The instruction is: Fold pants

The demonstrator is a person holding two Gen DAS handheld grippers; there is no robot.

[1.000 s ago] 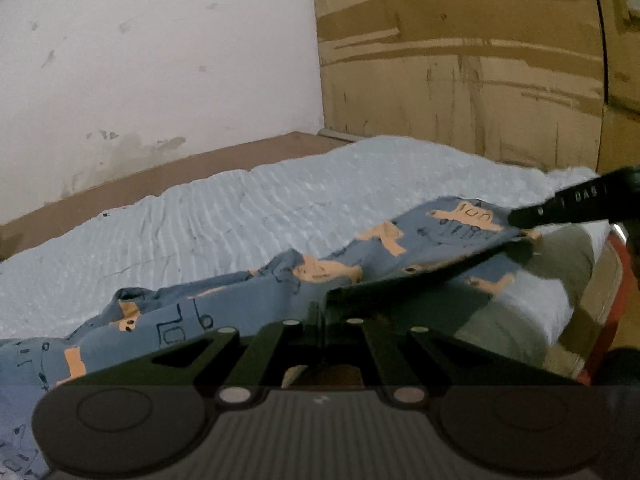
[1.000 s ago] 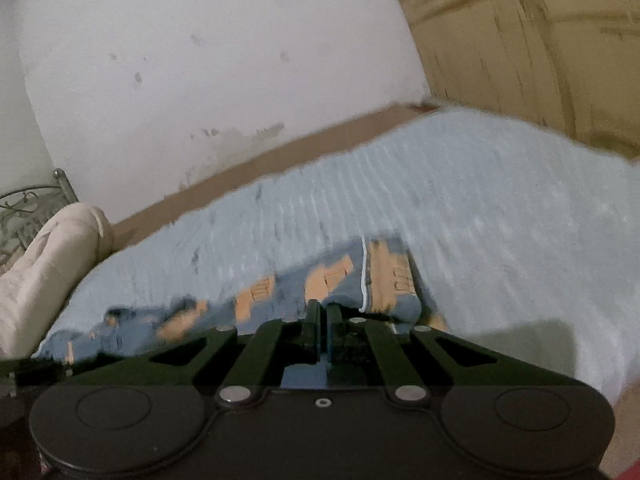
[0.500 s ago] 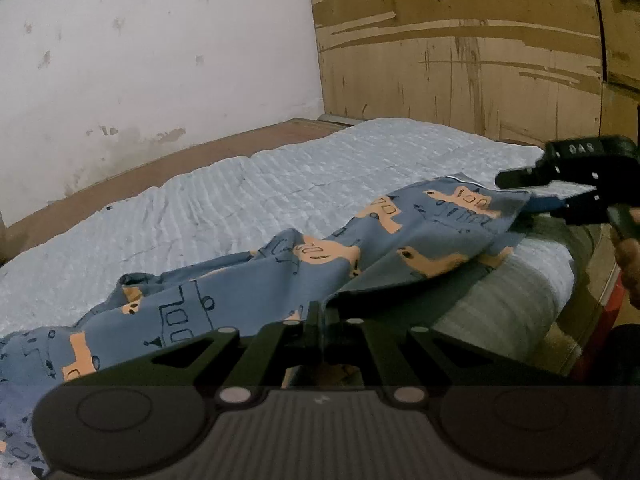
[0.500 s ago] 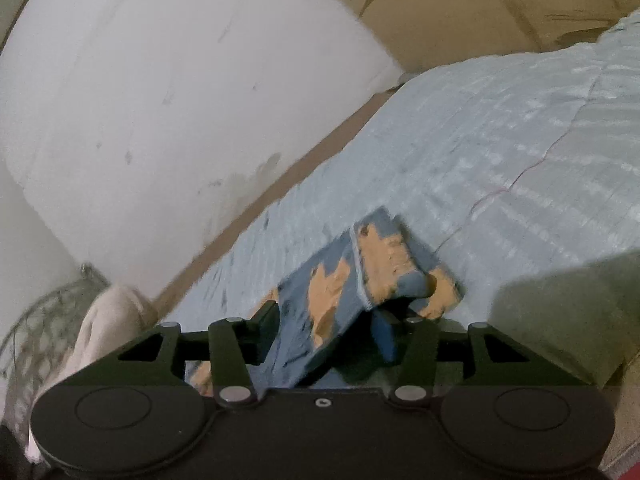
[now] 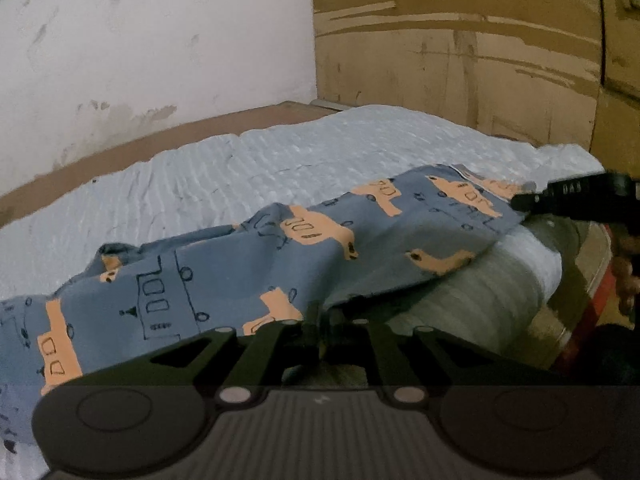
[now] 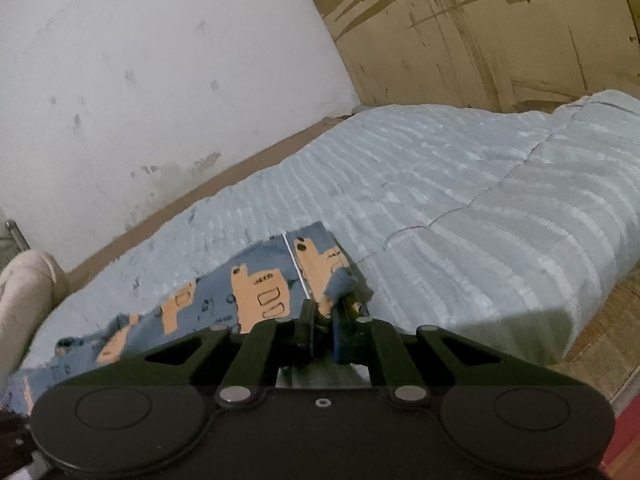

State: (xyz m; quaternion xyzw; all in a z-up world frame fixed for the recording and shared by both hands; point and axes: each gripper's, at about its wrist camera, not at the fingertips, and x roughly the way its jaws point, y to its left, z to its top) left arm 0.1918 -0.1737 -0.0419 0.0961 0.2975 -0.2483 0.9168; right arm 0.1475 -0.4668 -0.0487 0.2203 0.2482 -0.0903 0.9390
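Both grippers are clamped on the pants (image 5: pixel 248 280), which lie across the near edge of the bed (image 5: pixel 320 152). Left gripper (image 5: pixel 322 316) is clenched on a fabric edge at mid-length; right gripper (image 6: pixel 326 314), whose jaws have just been closing, is pinched on the cuff end of the pants (image 6: pixel 256 292). For a clean fold, the cloth is best kept taut between both grips and raised evenly. Both grippers are angled downward toward the mattress.

I see open bedspread (image 6: pixel 460 184) beyond the pants (image 5: pixel 248 276); the wall (image 6: pixel 140 60) and wooden panel (image 5: pixel 460 52) close the far side.
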